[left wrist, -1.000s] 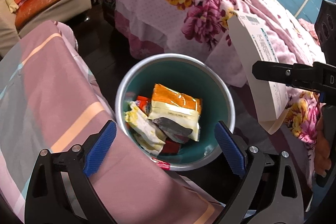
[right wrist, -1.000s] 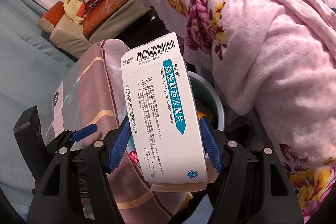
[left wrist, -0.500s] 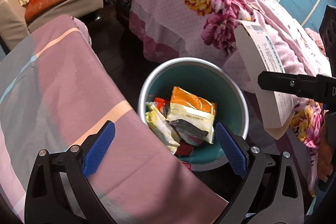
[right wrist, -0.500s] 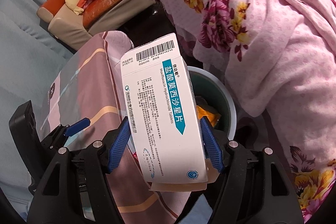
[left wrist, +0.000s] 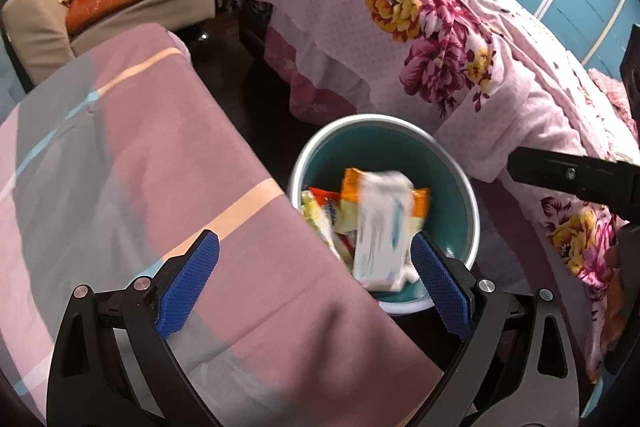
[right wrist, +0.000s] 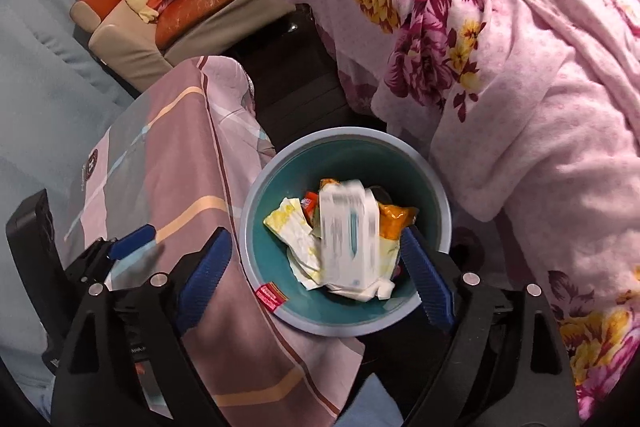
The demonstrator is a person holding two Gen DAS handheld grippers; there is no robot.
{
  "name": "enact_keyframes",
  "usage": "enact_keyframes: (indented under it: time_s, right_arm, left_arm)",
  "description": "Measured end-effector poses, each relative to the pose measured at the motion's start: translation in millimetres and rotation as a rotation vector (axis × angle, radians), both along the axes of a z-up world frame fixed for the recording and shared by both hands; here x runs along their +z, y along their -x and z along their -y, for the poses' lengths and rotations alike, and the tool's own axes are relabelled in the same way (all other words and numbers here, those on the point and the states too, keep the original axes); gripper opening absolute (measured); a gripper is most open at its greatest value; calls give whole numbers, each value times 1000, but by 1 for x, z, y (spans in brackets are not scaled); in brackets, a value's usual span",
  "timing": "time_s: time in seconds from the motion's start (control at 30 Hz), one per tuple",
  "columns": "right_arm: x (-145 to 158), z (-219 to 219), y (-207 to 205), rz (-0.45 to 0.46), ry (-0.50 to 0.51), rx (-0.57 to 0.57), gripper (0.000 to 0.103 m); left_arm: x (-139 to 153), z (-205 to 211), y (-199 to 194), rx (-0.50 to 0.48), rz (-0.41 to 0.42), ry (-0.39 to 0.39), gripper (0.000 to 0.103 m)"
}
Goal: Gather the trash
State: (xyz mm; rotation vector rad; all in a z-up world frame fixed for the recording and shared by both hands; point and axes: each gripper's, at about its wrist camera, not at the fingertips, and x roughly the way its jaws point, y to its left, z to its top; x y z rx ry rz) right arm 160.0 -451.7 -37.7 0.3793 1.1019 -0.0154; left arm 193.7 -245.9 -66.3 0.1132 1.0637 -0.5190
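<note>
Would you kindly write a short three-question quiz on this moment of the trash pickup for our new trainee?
1. True or false: the right gripper is shut on the white box.
2. Where is the white box? A) on the floral bed B) in the teal bin C) on the striped cloth
3. Fill in: the left gripper is ____ and holds nothing.

Key: 1 false; 2 B; 3 open.
</note>
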Motion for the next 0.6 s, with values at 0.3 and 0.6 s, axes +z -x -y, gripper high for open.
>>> enact_keyframes:
  time_s: [0.3, 0.6]
  right_arm:
    - [19, -19, 26, 12, 75, 33, 96]
    - [35, -36, 58, 37, 110, 43, 96]
  left_arm:
    - [29, -21, 24, 31, 67, 8, 99]
    - [47, -45, 49, 87, 91, 9, 99]
